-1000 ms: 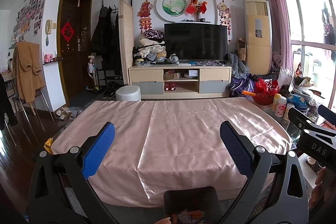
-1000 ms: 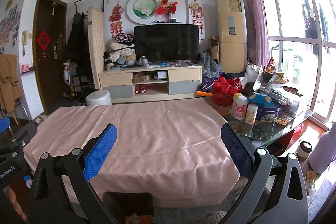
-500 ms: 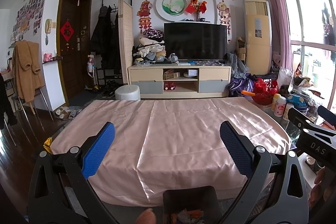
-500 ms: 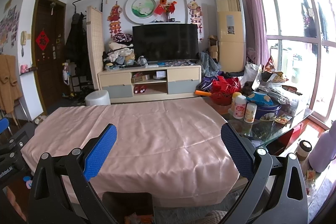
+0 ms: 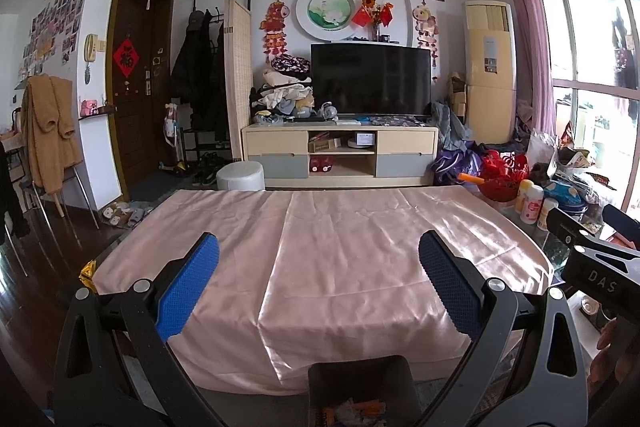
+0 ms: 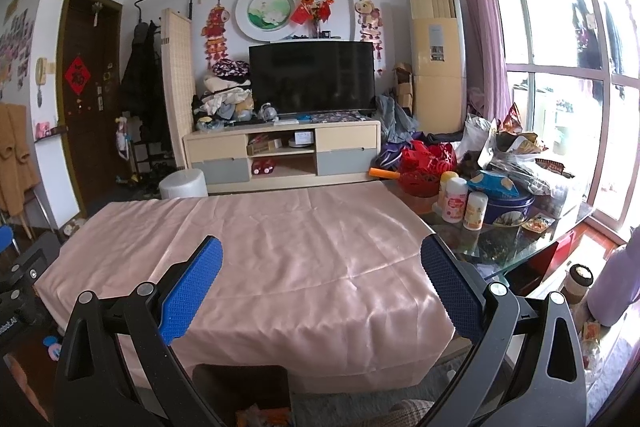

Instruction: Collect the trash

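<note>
Two claws: left claw [image 5: 319,287] and right claw [image 6: 321,289], each with two blue pads, spread apart. One tabletop [image 5: 320,239] under one pink cloth [image 5: 360,267]. One black bin [image 5: 362,387] holding mixed scraps, count unclear. One television [image 5: 370,79]. One white stool [image 5: 240,175]. Three bottles [image 6: 455,199] on the glass side table [image 6: 504,247]. One blue tin [image 6: 508,205]. One tall air conditioner [image 5: 489,75].

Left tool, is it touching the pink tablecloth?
Apart. The left wrist view shows the left tool open and empty, held above the bin, short of the tablecloth.
</note>
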The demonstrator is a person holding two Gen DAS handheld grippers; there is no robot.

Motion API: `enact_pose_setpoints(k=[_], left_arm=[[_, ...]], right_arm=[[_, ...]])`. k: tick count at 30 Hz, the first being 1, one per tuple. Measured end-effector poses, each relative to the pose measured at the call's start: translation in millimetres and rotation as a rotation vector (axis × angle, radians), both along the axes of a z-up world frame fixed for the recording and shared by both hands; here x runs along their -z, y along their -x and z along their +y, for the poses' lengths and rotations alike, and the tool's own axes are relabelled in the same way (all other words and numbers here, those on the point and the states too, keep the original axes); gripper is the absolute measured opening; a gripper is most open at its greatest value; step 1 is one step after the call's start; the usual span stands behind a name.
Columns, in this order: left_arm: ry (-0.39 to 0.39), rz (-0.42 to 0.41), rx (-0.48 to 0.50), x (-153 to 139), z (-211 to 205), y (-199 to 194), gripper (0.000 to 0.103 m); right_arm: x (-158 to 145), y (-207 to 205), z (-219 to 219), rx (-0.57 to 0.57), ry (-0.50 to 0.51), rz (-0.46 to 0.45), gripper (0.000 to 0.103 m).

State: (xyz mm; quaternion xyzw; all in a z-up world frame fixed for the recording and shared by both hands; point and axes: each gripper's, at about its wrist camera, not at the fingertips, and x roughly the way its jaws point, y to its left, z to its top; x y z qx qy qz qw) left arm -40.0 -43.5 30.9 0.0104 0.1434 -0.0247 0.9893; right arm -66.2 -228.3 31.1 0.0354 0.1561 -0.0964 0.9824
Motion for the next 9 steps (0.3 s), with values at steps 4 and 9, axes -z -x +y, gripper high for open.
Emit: enact_pose_setpoints(k=[4, 9], left_arm=[[0.01, 0.021, -0.006, -0.2, 1.3, -5.2, 0.095], [0.018, 0.034, 0.007, -1.7, 2.7, -8.6, 0.095]], right_arm=[[-0.4, 0.3, 0.1, -0.001, 0.0, -0.002, 0.1], [-1.5, -0.8, -0.6, 0.0, -0.001, -0.002, 0.1]])
